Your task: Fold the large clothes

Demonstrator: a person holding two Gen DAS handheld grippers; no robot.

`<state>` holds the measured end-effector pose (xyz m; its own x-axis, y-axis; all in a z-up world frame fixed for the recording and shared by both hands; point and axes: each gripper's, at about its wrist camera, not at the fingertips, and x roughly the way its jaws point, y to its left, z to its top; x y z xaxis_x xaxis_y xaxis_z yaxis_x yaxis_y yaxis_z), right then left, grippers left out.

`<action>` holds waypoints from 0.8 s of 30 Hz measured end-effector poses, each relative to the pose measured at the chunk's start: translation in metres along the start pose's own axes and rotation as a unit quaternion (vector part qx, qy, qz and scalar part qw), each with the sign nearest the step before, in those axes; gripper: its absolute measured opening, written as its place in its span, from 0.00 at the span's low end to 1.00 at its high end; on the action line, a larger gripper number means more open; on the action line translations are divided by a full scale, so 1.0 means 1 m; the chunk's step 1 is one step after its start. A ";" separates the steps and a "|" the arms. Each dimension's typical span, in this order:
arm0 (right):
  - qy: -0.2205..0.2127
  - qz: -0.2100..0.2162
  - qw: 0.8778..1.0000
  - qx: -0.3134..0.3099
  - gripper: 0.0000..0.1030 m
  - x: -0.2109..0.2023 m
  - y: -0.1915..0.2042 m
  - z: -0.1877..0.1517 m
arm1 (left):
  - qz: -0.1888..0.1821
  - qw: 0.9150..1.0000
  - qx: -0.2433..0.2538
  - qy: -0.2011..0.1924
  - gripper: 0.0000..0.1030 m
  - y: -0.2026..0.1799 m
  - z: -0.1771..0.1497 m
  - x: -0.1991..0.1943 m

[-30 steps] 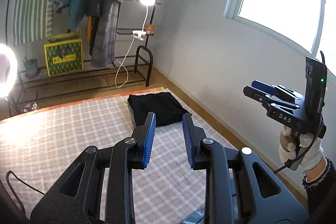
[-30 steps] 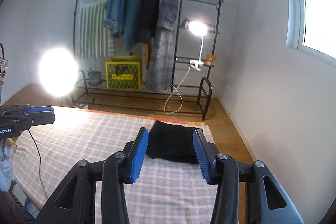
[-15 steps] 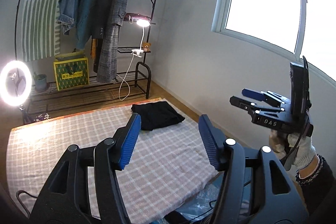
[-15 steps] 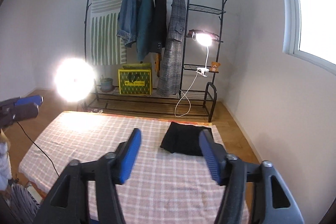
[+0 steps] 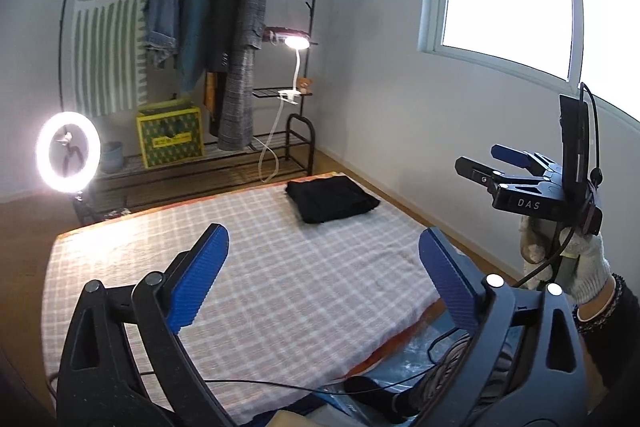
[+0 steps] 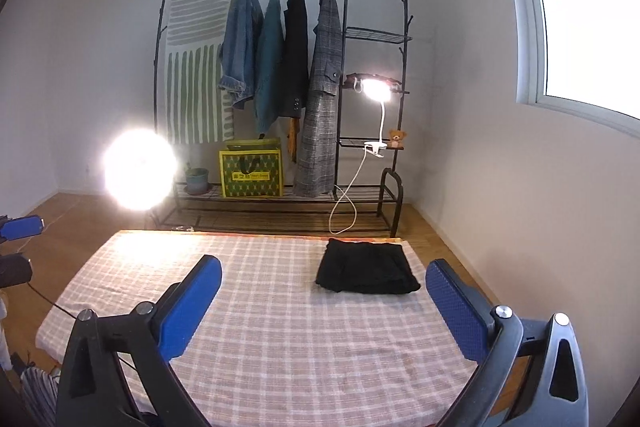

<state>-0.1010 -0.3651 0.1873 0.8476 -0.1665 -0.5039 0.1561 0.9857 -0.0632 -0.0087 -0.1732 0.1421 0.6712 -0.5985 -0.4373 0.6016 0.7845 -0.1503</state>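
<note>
Both tools are up in the air over the near end of the checked blanket, and neither has anything in it. The left tool has its jaws spreading wide, only blanket showing between the blue pads. Same for the right tool: jaws opening, nothing between them. From the left wrist view you can also see that right tool off past the blanket's right edge, held by a white-gloved hand.

The folded black garment lies flat on the blanket's far right corner, well apart from both tools. Beyond the blanket's far edge there's a lit ring light to the left, and a black clothes rack against the wall with jackets, a plaid coat, a yellow-green bag and a clip lamp.
</note>
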 end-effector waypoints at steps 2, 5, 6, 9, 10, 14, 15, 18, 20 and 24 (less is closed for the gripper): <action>-0.004 -0.001 1.000 -0.006 1.00 0.001 0.007 -0.002 | 0.007 1.000 -0.006 -0.004 0.99 0.006 -0.003 -0.007; -0.005 -0.007 1.000 -0.015 1.00 0.005 0.015 -0.004 | 0.013 1.000 -0.017 -0.003 1.00 0.014 -0.009 -0.012; -0.003 -0.006 1.000 -0.014 1.00 0.007 0.018 -0.006 | 0.016 1.000 -0.019 -0.002 1.00 0.016 -0.011 -0.010; 0.000 0.003 1.000 -0.010 1.00 0.015 0.023 -0.012 | 0.027 0.999 -0.021 0.007 1.00 0.023 -0.022 -0.001; 0.001 0.003 1.000 -0.008 1.00 0.020 0.024 -0.015 | 0.031 0.999 -0.020 0.016 1.00 0.025 -0.027 0.006; 0.011 0.005 1.000 -0.005 1.00 0.042 0.030 -0.029 | 0.031 0.998 -0.027 0.039 1.00 0.030 -0.045 0.029; 0.015 0.005 1.000 -0.006 1.00 0.049 0.032 -0.033 | 0.030 0.998 -0.030 0.042 1.00 0.032 -0.048 0.034; 0.024 -0.002 1.000 -0.011 1.00 0.068 0.036 -0.044 | 0.027 0.998 -0.041 0.048 1.00 0.040 -0.057 0.050; 0.028 -0.007 1.000 -0.009 1.00 0.079 0.038 -0.051 | 0.030 0.997 -0.045 0.048 1.00 0.045 -0.060 0.059; 0.042 -0.011 0.999 0.003 1.00 0.102 0.038 -0.061 | 0.033 0.997 -0.050 0.052 1.00 0.054 -0.065 0.078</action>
<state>-0.0394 -0.3433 0.0805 0.7983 -0.1846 -0.5732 0.1769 0.9817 -0.0698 0.0480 -0.1667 0.0418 0.6571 -0.5286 -0.5374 0.5077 0.8373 -0.2029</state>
